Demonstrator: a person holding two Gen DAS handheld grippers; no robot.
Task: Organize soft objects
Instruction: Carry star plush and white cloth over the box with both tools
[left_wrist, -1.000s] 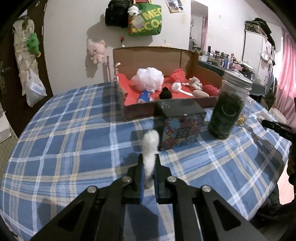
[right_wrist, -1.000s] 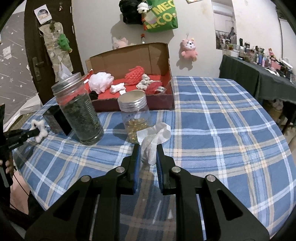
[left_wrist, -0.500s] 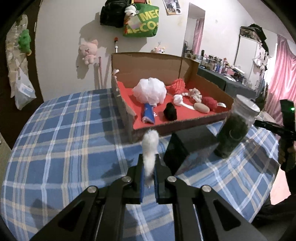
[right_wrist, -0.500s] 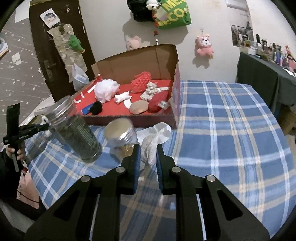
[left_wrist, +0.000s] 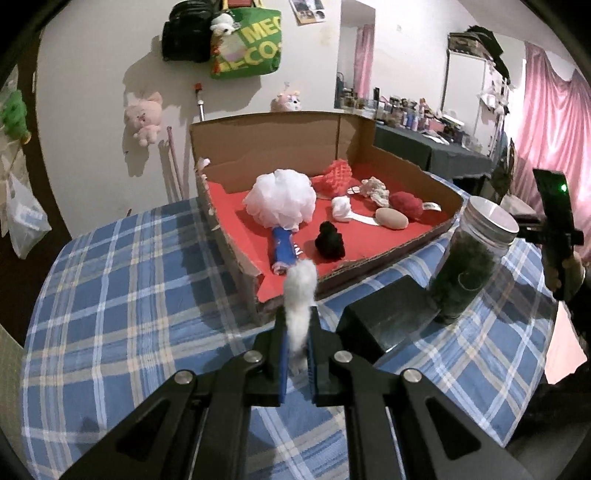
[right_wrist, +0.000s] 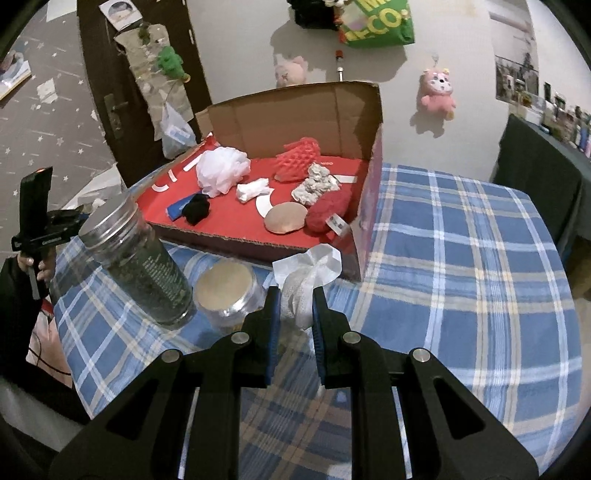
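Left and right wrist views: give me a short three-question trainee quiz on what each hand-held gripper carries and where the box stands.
1. True or false: the left hand-held gripper is shut on a white fluffy piece.
2. What does the right hand-held gripper hold? A) white mesh cloth B) black pom-pom C) red sponge
3. Fill in: the cardboard box with the red floor stands on a blue ____ tablecloth.

Key: 1 true. 2 A, the white mesh cloth; the black pom-pom and red sponge lie in the box. 3 plaid.
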